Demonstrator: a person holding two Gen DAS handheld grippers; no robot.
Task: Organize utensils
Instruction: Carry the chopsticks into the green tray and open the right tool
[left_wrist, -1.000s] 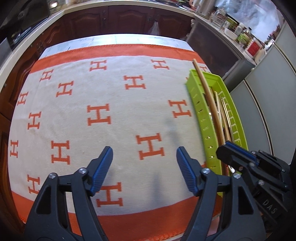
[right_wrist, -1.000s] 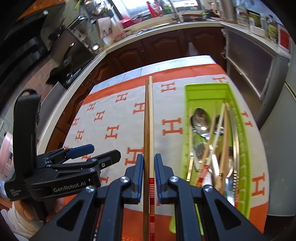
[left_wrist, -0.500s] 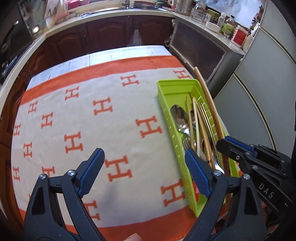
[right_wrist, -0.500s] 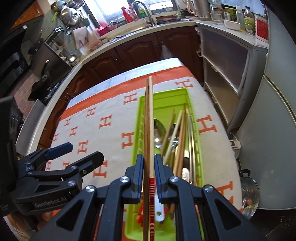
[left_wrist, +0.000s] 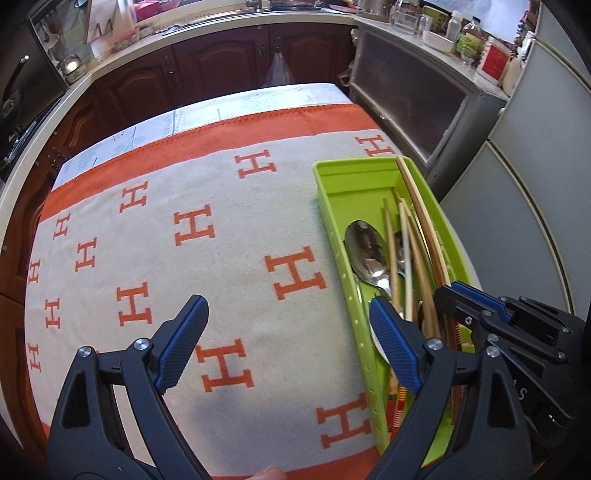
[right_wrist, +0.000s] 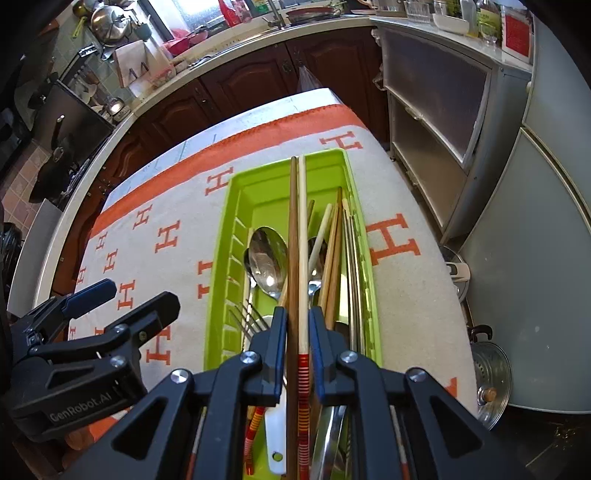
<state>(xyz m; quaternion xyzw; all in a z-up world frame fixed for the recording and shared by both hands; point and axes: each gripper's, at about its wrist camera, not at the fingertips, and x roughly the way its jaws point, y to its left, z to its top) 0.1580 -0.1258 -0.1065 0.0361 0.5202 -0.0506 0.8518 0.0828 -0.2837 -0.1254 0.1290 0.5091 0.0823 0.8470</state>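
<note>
- Our left gripper (left_wrist: 288, 347): black plastic arms, blue textured pads, silver screws.
- Our right gripper (right_wrist: 297, 347): the same black-and-blue build; white "GenRobot.AI" lettering marks the left body.

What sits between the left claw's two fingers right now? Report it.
Nothing is gripped: in the left wrist view the open left claw frames only bare blanket; the green tray lies just beyond its right finger.

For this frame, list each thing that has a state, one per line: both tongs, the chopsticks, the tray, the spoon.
Left tongs: open, empty, above the blanket.
Right tongs: shut on the chopstick pair.
Chopstick pair: held lengthwise over the tray, not released.
Green utensil tray: on the blanket, holding spoons, a fork and other chopsticks.
Large metal spoon: lying in the tray, bowl up.
</note>
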